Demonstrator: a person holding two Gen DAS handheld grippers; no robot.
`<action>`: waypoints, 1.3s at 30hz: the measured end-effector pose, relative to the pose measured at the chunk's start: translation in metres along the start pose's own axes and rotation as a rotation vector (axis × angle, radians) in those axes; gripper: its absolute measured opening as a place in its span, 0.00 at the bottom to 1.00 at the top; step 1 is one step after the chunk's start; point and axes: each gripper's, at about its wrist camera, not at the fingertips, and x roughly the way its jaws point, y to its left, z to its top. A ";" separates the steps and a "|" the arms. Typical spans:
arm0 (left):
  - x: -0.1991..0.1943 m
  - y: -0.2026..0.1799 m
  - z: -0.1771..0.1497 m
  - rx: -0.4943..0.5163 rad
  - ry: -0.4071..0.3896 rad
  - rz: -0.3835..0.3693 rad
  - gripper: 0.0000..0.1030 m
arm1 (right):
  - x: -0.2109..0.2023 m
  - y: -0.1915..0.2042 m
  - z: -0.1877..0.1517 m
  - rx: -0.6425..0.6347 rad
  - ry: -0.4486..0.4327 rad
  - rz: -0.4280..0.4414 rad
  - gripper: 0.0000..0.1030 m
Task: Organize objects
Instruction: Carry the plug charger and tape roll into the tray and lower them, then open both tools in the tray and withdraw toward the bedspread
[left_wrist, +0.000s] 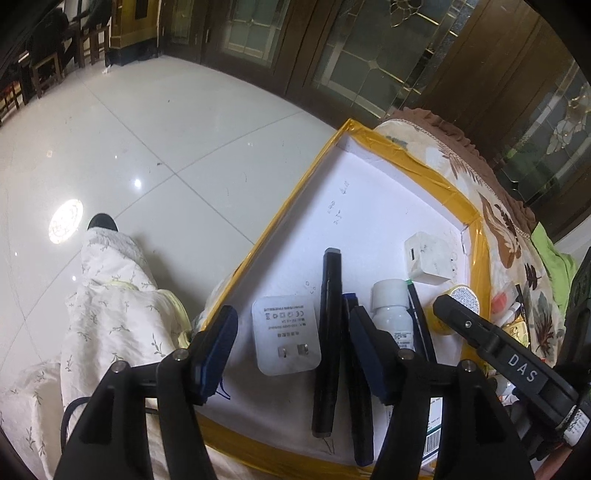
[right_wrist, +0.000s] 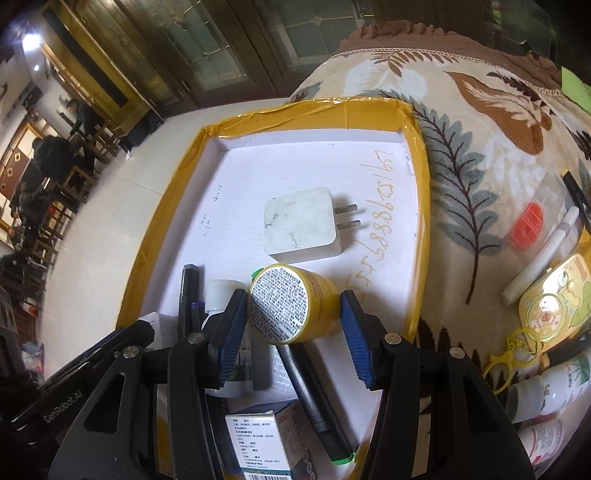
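A white tray with a yellow taped rim (left_wrist: 280, 206) (right_wrist: 421, 206) lies on a leaf-patterned cloth. My left gripper (left_wrist: 293, 350) is open above the tray. Below its gap lie a flat white charger (left_wrist: 286, 334) and a black marker (left_wrist: 328, 343), with a blue pen (left_wrist: 356, 406) beside them; its pads touch none of them. My right gripper (right_wrist: 291, 332) is shut on a yellow jar (right_wrist: 291, 302), which lies on its side low over the tray. A white cube charger (right_wrist: 301, 225) (left_wrist: 428, 258) and a white bottle (left_wrist: 391, 314) also lie in the tray.
A green-tipped marker (right_wrist: 317, 398) and a small printed box (right_wrist: 266, 443) lie at the tray's near end. On the cloth to the right are an orange item in a bag (right_wrist: 526, 223), a yellow tin (right_wrist: 554, 299) and bottles (right_wrist: 546, 387). A person's leg (left_wrist: 107, 295) is at the left.
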 end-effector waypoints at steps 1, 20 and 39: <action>-0.002 -0.001 0.000 0.006 -0.009 -0.007 0.61 | -0.002 0.000 0.000 0.001 -0.005 0.004 0.50; -0.026 -0.017 -0.006 0.102 -0.138 0.056 0.62 | -0.032 -0.004 -0.017 -0.092 -0.011 0.025 0.50; -0.025 -0.016 -0.009 0.101 -0.122 0.045 0.62 | 0.007 0.016 0.004 -0.214 0.041 -0.156 0.50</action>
